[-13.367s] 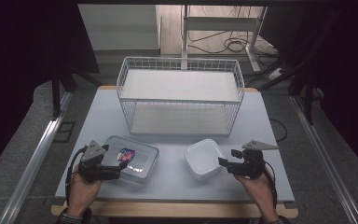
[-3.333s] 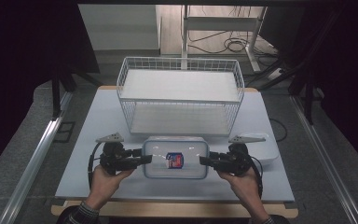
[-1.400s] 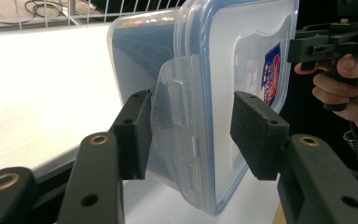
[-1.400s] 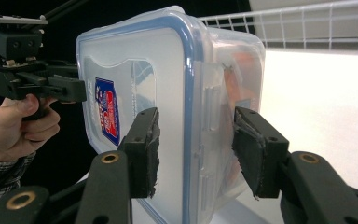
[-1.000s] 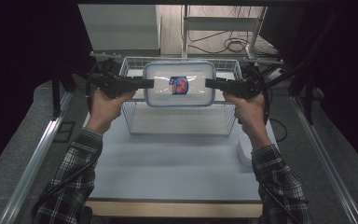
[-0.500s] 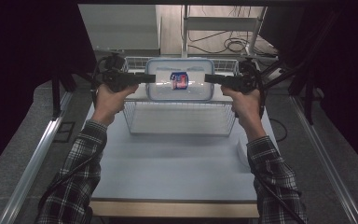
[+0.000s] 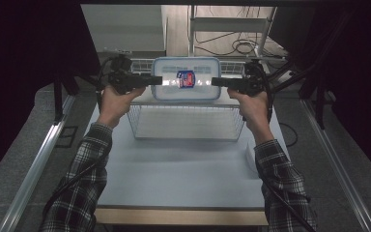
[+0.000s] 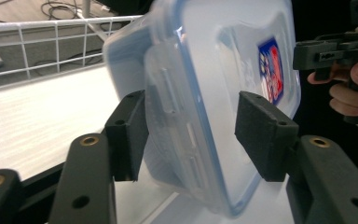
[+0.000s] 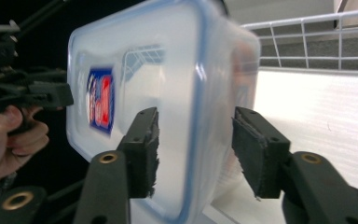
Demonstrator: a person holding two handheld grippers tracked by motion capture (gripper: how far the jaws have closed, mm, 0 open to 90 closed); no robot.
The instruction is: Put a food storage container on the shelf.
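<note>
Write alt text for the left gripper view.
A lidded clear container stands on edge between the left gripper's black jaws, which have just been opening, above a white wire basket. Beyond it a hand holds the right gripper.

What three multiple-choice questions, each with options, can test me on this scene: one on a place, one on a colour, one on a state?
1. Where is the container?
A. At the table's near edge
B. At the wire basket, on the far side
C. On the floor

2. What colour is the rim of the lid?
A. Red
B. Green
C. Blue

3. What is the state of the container?
A. Lid on
B. Lid off, lying beside it
C. Broken in two

Answers:
1 B: the high view shows it at the basket's far end.
2 C: a blue band runs around the lid in all views.
3 A: both gripper views show the lid seated on the body.
</note>
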